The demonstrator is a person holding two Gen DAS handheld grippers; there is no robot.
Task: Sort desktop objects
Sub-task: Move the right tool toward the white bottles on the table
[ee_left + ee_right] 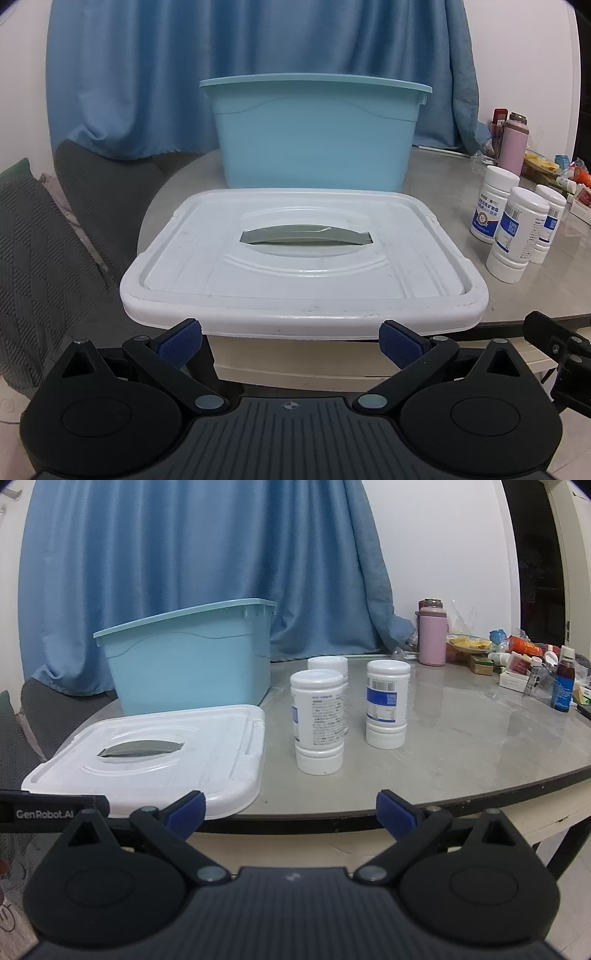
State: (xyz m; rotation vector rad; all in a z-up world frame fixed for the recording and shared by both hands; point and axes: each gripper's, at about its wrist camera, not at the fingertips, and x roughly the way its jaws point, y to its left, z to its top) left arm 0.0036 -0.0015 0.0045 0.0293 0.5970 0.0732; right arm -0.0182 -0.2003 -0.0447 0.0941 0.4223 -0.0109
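Note:
A light blue bin (314, 136) stands open on the grey table, with its white lid (303, 258) lying flat in front of it, overhanging the table's near edge. Three white bottles with blue labels (513, 232) stand to the lid's right. My left gripper (290, 341) is open and empty, just short of the lid's near rim. In the right wrist view the bin (188, 661), lid (155, 757) and bottles (319, 722) show too. My right gripper (290, 812) is open and empty, before the table's edge (443, 797).
A pink flask (432, 635), a dark syrup bottle (563, 686), a bowl and several small boxes crowd the table's far right. A blue curtain (207, 554) hangs behind. A grey sofa (44, 240) lies to the left of the table.

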